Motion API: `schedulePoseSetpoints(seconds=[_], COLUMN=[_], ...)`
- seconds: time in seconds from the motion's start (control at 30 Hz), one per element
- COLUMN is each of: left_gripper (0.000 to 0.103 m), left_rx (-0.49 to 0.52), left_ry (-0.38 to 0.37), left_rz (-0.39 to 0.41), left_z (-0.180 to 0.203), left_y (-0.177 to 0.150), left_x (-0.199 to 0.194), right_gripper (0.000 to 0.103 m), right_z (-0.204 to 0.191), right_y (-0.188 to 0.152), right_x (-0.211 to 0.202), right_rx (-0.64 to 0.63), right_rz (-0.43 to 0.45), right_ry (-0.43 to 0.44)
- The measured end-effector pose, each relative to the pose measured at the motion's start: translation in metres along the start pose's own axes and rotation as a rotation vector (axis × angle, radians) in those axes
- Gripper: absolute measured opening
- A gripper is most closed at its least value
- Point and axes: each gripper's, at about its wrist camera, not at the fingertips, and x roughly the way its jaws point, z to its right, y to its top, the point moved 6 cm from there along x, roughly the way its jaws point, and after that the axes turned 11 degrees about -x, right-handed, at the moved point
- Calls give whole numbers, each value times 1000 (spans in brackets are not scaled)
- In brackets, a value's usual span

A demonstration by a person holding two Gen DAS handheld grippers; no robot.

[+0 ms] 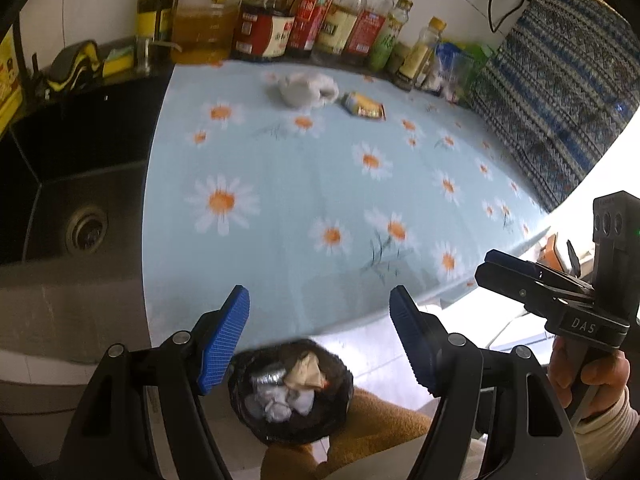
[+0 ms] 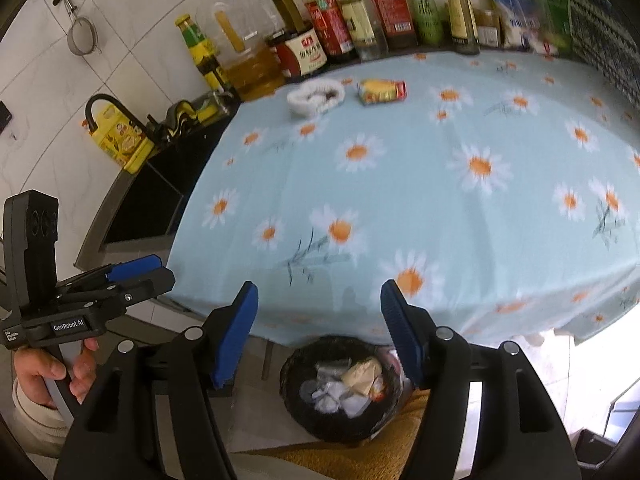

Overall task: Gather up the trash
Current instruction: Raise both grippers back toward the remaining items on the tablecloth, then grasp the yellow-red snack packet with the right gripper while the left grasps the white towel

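My black-lined round trash bin (image 1: 290,390) at six o'clock already holds crumpled scraps, while a white crumpled wrapper (image 1: 306,88) and yellow snack packet (image 1: 365,105) wait at twelve o'clock on the daisy tablecloth (image 1: 300,200), my left gripper (image 1: 320,340) and right gripper (image 2: 320,334) both spread wide and carrying nothing.

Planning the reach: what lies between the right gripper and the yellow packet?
Only bare daisy tablecloth between right gripper and yellow packet, per the right wrist view.
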Motion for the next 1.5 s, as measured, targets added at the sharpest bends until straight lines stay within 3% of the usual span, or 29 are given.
schedulePoseSetpoints(seconds=[0.37,0.83,1.1,1.5], left_gripper=[70,70,70,70], left_rx=[-31,-111,-172,-303], left_ry=[24,99,152,192], left_rz=[53,75,80,113], left_z=[21,34,34,33], left_y=[65,133,155,170], left_x=[17,59,76,95], right_gripper=[65,69,69,75], right_z=[40,95,123,123], right_y=[62,132,161,190], right_x=[11,55,92,145], right_rx=[-57,-141,-193,-367], right_rz=[16,-28,-82,-168], right_ry=[21,70,99,138])
